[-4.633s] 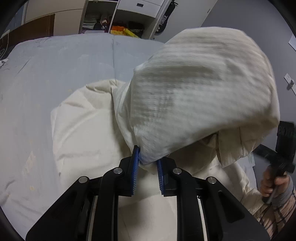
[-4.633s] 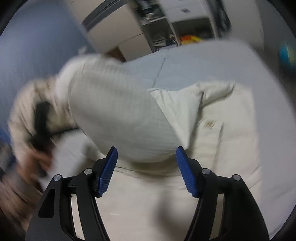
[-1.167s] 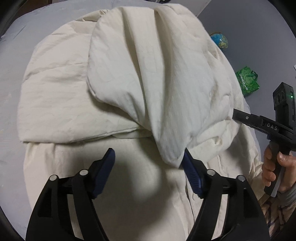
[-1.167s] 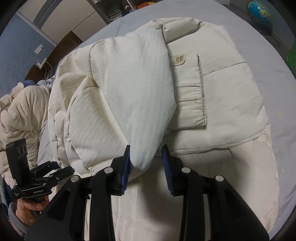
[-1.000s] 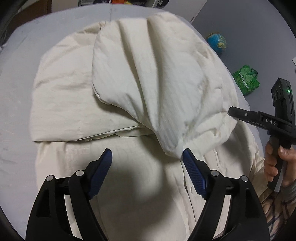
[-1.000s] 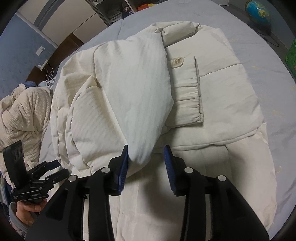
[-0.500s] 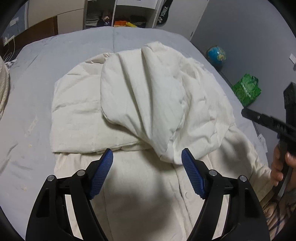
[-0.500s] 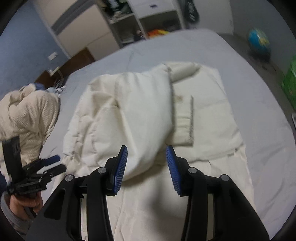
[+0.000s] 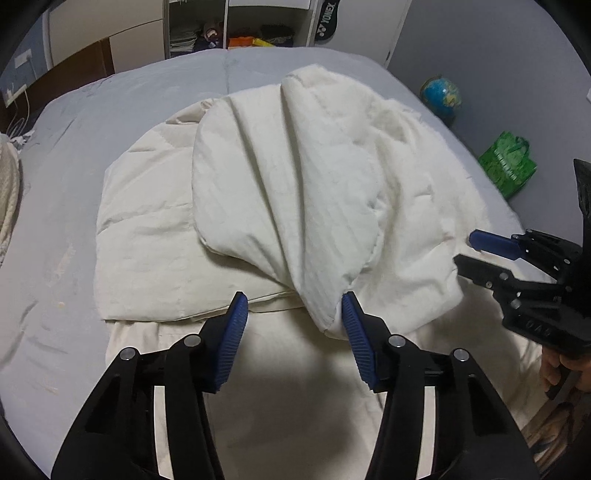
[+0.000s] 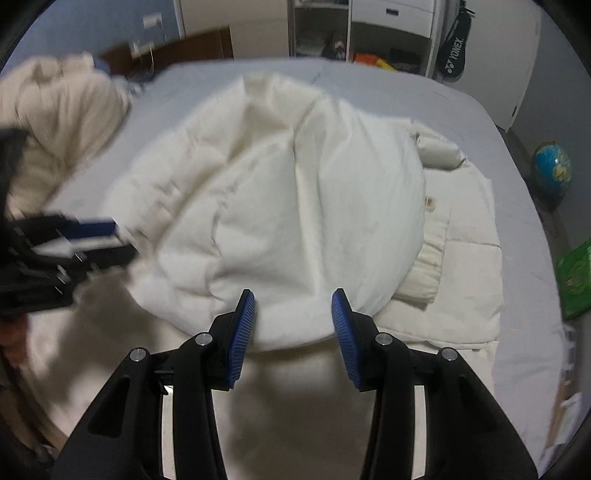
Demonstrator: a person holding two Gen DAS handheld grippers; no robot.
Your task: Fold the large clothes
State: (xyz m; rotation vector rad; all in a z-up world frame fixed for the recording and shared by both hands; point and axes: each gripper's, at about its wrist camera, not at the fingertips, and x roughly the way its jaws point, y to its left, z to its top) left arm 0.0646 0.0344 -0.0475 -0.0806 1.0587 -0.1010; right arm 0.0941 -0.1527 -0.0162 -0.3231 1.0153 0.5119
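A large cream padded coat (image 9: 303,192) lies spread on the grey bed (image 9: 110,110), with its lower part folded up over the body and sleeves. My left gripper (image 9: 293,325) is open and empty, its blue pads just short of the folded flap's tip. My right gripper (image 10: 291,321) is open and empty, hovering over the folded edge of the coat (image 10: 295,206). The right gripper also shows at the right edge of the left wrist view (image 9: 517,258), and the left gripper shows blurred at the left of the right wrist view (image 10: 66,240).
A cream knitted garment (image 10: 55,110) is heaped at the bed's left side. A globe (image 9: 441,92) and a green bag (image 9: 508,168) stand on the floor to the right. Shelves and cabinets (image 9: 229,33) line the far wall.
Both grippers let go of the folded flap and opened, then pulled back and up from the coat. The flap now rests on the coat.
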